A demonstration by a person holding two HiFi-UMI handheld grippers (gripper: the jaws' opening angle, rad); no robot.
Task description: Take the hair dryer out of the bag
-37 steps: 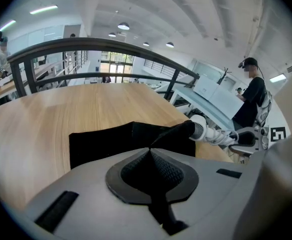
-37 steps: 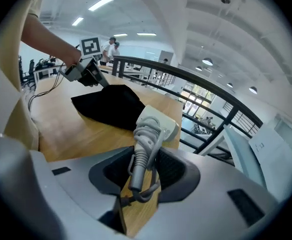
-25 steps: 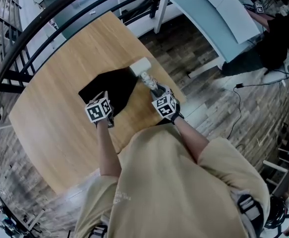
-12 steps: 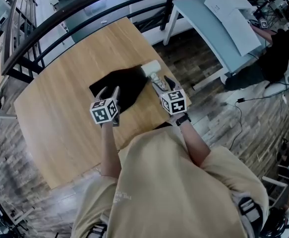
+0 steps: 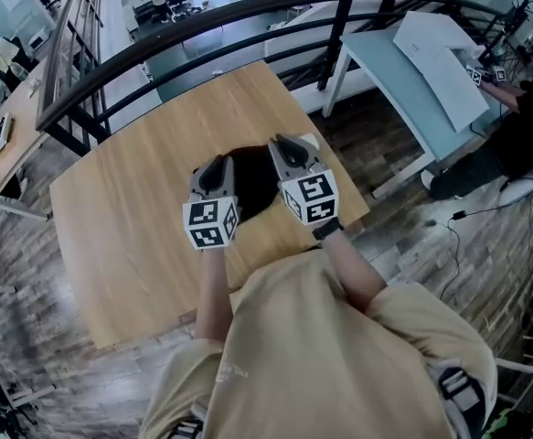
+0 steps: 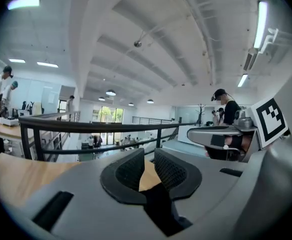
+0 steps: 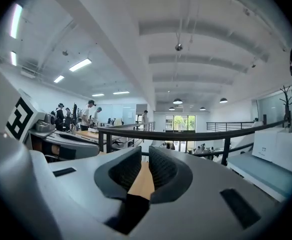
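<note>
The black bag (image 5: 252, 186) lies flat on the round wooden table (image 5: 129, 208), partly hidden behind both grippers. Only a pale sliver of the white hair dryer (image 5: 313, 142) shows at the bag's right end, behind my right gripper (image 5: 289, 146). Both grippers are held high above the table and point level over it towards the railing. My left gripper (image 6: 149, 158) has just been closing; a narrow gap remains with nothing in it. My right gripper (image 7: 145, 156) has also been closing, and its narrow gap is empty too. In the head view my left gripper (image 5: 213, 165) hangs over the bag's left part.
A black railing (image 5: 202, 27) curves round the table's far side. A pale blue desk (image 5: 403, 71) with white sheets stands at the right, and a seated person in black (image 5: 522, 117) is beyond it. Cables lie on the wooden floor (image 5: 467, 213).
Both grippers have risen from the bag and dryer on the table and now point level. Their jaws opened wide midway and now stand closer together. Bag and dryer stay on the table.
</note>
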